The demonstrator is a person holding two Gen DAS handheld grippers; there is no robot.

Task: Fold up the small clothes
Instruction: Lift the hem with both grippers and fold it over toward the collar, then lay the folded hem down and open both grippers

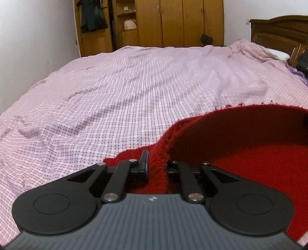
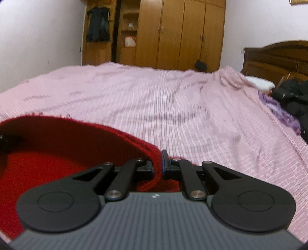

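Left gripper (image 1: 156, 169) held low and level over the bed, pointing toward the wardrobe; jaws clamped on a bunched edge of the red knit garment (image 1: 240, 146). Only one finger pad (image 1: 144, 163) visible, the other buried under the knit. Right gripper (image 2: 158, 164) in the same pose, level and low, jaws pinched tight on the opposite edge of that garment (image 2: 57, 146), thin ribbed hem squeezed between both pads.

Garment: one piece, red, coarse ribbed knit with fuzzy frayed edge, stretched between the two grippers and sagging into a curved hollow. In the left view, hangs to the right of the gripper; in the right view, to the left. Lower part touching the bedspread (image 1: 125, 86).

Bedspread: one, pale pink, fine checked weave, lightly wrinkled, covering the whole bed. One white pillow (image 2: 259, 81) near the dark carved wooden headboard (image 2: 277, 57). One black puffy jacket (image 2: 292, 100) at the right edge, purple cloth (image 2: 279, 109) just beside it.

Background: one tall wooden wardrobe (image 1: 173, 21), smooth orange-brown doors, open shelf section on its left. One dark garment (image 1: 93, 16) hanging left of it. White walls.
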